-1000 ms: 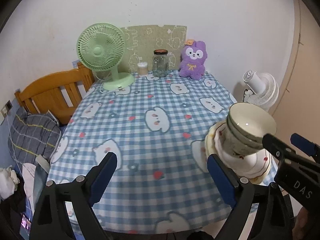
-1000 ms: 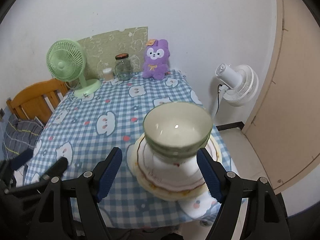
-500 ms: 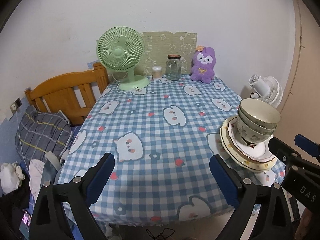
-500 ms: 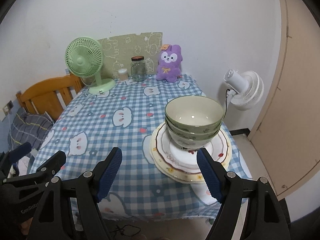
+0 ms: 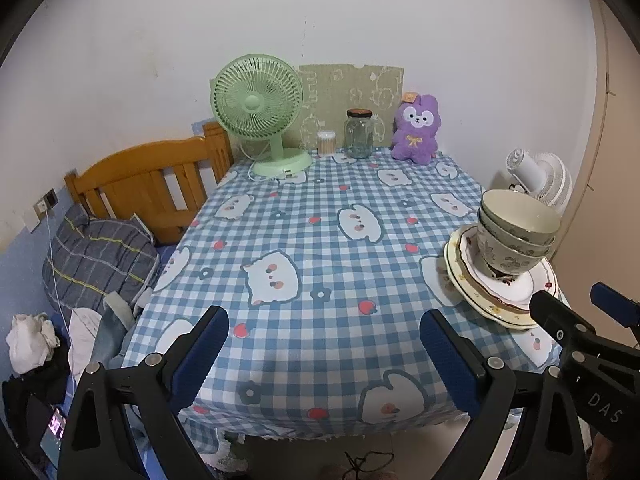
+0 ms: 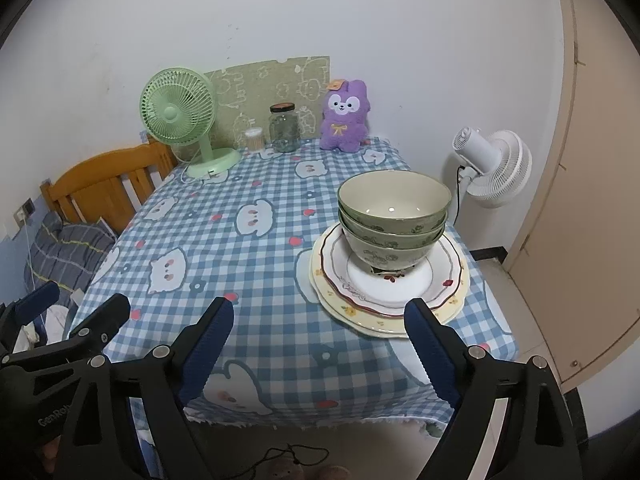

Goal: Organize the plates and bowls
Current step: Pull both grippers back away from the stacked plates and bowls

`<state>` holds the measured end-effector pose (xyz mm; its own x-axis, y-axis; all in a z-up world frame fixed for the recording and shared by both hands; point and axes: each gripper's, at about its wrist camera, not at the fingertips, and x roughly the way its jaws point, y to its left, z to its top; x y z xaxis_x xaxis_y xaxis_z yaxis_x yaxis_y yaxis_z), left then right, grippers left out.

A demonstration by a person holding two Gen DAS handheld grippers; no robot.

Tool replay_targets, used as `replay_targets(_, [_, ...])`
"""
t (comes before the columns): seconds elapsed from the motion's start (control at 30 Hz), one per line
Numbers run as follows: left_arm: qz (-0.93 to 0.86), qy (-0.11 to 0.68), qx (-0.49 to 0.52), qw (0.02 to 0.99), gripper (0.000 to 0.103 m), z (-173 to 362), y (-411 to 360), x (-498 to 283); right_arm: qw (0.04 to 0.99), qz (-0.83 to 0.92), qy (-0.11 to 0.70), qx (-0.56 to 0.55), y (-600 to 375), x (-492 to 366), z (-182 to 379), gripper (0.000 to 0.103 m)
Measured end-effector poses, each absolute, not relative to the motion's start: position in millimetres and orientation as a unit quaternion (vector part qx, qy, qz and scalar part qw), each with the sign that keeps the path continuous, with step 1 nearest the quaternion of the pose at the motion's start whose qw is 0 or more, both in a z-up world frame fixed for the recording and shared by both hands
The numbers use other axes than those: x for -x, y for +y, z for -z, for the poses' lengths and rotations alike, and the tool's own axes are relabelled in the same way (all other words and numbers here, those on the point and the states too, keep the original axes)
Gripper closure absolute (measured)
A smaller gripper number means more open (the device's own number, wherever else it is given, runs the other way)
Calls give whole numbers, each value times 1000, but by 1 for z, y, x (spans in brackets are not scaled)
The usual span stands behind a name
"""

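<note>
1. Grippers both sit off the near edge of the desk (image 5: 320,240), tilted down toward it, and neither touches anything.
2. I see the left gripper (image 5: 324,354) with its blue pads spread wide over bare tablecloth; its jaws have just been opening and nothing lies between them.
3. I see the right gripper (image 6: 320,344) also spread wide; its jaws have just been opening too, and only cloth shows in the gap, with the right pad just in front of the plates' near rim.
4. Bowls (image 6: 394,216), green and nested, stand upright on the plates (image 6: 388,288), which are stacked near the desk's right front corner.
5. From the left wrist view I get the same stack at the far right, with the right gripper's black frame below it, plus a pillow (image 5: 96,260) and a wooden bed frame (image 5: 152,184) at left.
6. From the right wrist view I get the stack almost head on, a white fan (image 6: 496,168) beside the desk, and a door (image 6: 592,200) that the left view barely shows.
7. Both views show a green fan (image 5: 256,100), a jar (image 5: 359,134) and a purple plush (image 5: 416,128) along the desk's far edge.
</note>
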<state>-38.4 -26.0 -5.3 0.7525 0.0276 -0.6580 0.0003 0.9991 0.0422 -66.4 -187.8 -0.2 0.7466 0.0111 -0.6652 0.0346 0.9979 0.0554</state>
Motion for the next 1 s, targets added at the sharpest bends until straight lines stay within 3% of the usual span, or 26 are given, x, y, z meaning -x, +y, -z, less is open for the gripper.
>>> replay_targets(1.0, [-4, 355, -4, 935, 5, 8, -20, 32, 937, 2, 348, -25, -181, 59, -3, 13])
